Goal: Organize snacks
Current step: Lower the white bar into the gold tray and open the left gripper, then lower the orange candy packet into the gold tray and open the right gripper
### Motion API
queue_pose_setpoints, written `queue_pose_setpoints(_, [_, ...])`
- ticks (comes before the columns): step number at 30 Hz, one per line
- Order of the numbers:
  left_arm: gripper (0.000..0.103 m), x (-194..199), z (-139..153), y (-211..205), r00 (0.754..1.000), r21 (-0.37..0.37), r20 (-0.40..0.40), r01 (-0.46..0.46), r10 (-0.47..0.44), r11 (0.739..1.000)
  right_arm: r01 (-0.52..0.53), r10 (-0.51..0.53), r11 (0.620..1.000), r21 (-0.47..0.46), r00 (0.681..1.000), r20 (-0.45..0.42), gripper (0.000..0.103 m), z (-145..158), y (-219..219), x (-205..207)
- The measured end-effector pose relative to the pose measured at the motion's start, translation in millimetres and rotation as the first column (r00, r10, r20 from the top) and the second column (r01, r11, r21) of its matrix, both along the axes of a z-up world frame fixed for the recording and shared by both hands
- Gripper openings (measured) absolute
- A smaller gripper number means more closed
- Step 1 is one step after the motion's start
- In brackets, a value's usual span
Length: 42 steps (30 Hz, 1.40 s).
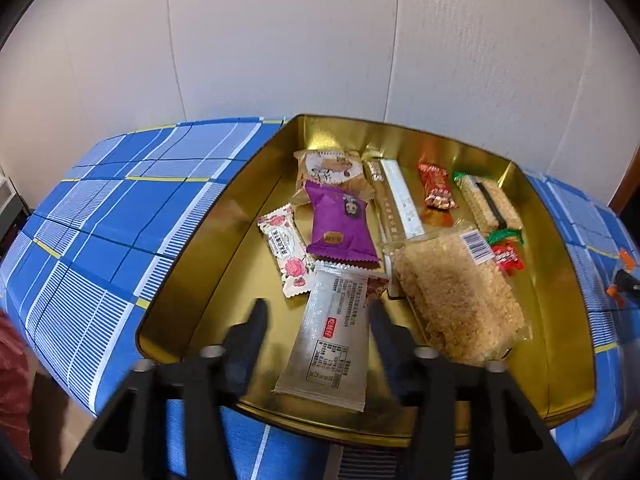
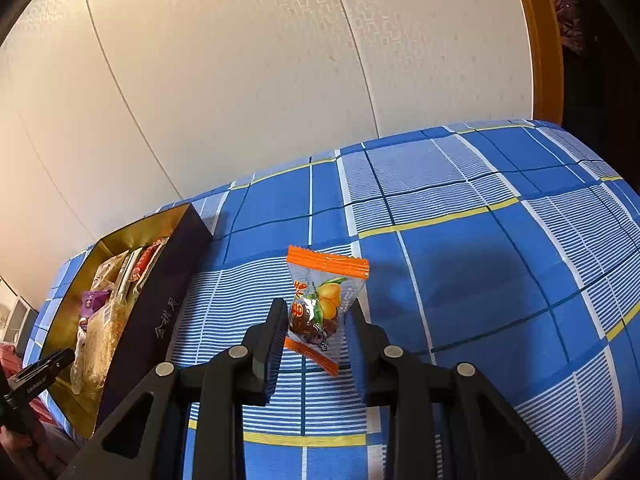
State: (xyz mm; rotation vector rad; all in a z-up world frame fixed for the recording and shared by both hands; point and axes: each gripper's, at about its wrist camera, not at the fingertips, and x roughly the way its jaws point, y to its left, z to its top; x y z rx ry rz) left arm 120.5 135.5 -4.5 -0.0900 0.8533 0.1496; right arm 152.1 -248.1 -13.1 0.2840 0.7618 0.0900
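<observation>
A gold-lined tin box (image 1: 192, 280) on the blue checked cloth holds several snacks: a silver packet (image 1: 332, 340), a purple packet (image 1: 340, 224), a rose-print bar (image 1: 286, 254), a puffed-rice block (image 1: 456, 292) and red candies (image 1: 436, 188). My left gripper (image 1: 318, 312) is open and empty, its fingers either side of the silver packet, just above it. My right gripper (image 2: 318, 308) is shut on an orange-edged candy packet (image 2: 324, 304), held up over the cloth to the right of the box (image 2: 160, 304).
The blue checked cloth (image 2: 480, 260) covers the table to the right of the box. A white panelled wall (image 2: 240, 80) stands behind. An orange wooden frame (image 2: 540, 40) is at far right. The left gripper's tip (image 2: 40, 372) shows by the box's near left corner.
</observation>
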Motion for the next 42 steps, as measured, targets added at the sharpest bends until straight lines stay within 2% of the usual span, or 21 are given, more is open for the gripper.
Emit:
queue_pose_setpoints(8, [0.063,-5,9,14,0.999,-0.044,0.027,-0.036,0.037,0.998,-0.011,0.011,1.0,0.001,1.0,0.005,0.029,1,3,-1])
queue_pose_setpoints(11, [0.065,-7,17,16,0.999,-0.039,0.041,-0.019,0.02,0.999,-0.02,0.02,1.0,-0.004,1.0,0.008,0.029,2,5,-2])
queue_pose_setpoints(12, [0.066,-7,21,17,0.999,-0.029,0.049,-0.014,0.015,0.999,-0.026,0.026,1.0,-0.005,1.0,0.01,0.029,2,6,-2])
queue_pose_setpoints(14, [0.078,-10,28,21,0.997,-0.025,0.073,-0.007,0.009,1.0,-0.034,0.034,0.999,-0.013,0.999,0.015,0.029,3,9,-4])
queue_pose_setpoints(16, [0.084,-13,36,26,0.993,-0.018,0.119,0.007,-0.005,1.0,-0.05,0.05,0.999,-0.006,0.998,0.024,0.029,5,13,-4])
queue_pose_setpoints(18, [0.085,-14,41,29,0.99,0.002,0.144,0.007,-0.007,1.0,-0.075,0.075,0.997,-0.012,0.996,0.041,0.029,7,19,-6])
queue_pose_setpoints(22, [0.085,-21,41,42,0.981,-0.045,0.186,-0.051,0.059,0.998,-0.125,0.125,0.992,-0.004,0.989,0.075,0.029,11,33,-9])
queue_pose_setpoints(24, [0.086,-23,41,44,0.978,-0.043,0.195,-0.07,0.077,0.997,-0.154,0.154,0.988,-0.013,0.983,0.096,0.029,15,44,-12])
queue_pose_setpoints(26, [0.093,-24,41,46,0.975,-0.041,0.204,-0.086,0.093,0.995,-0.185,0.187,0.982,-0.03,0.975,0.123,0.029,21,57,-16])
queue_pose_setpoints(28, [0.095,-24,41,48,0.972,-0.043,0.207,-0.101,0.107,0.994,-0.225,0.228,0.974,-0.036,0.965,0.127,0.029,27,72,-19])
queue_pose_setpoints(31, [0.095,-23,39,50,0.972,-0.028,0.198,-0.124,0.127,0.992,-0.292,0.292,0.956,-0.021,0.95,0.114,0.029,32,96,-21])
queue_pose_setpoints(34, [0.095,-23,38,51,0.971,-0.004,0.192,-0.144,0.142,0.99,-0.356,0.361,0.931,-0.083,0.93,0.064,0.029,36,135,-25])
queue_pose_setpoints(42, [0.095,-29,37,60,0.969,0.03,0.176,-0.184,0.176,0.983,-0.365,0.347,0.901,-0.233,0.93,-0.118,0.031,22,197,-10])
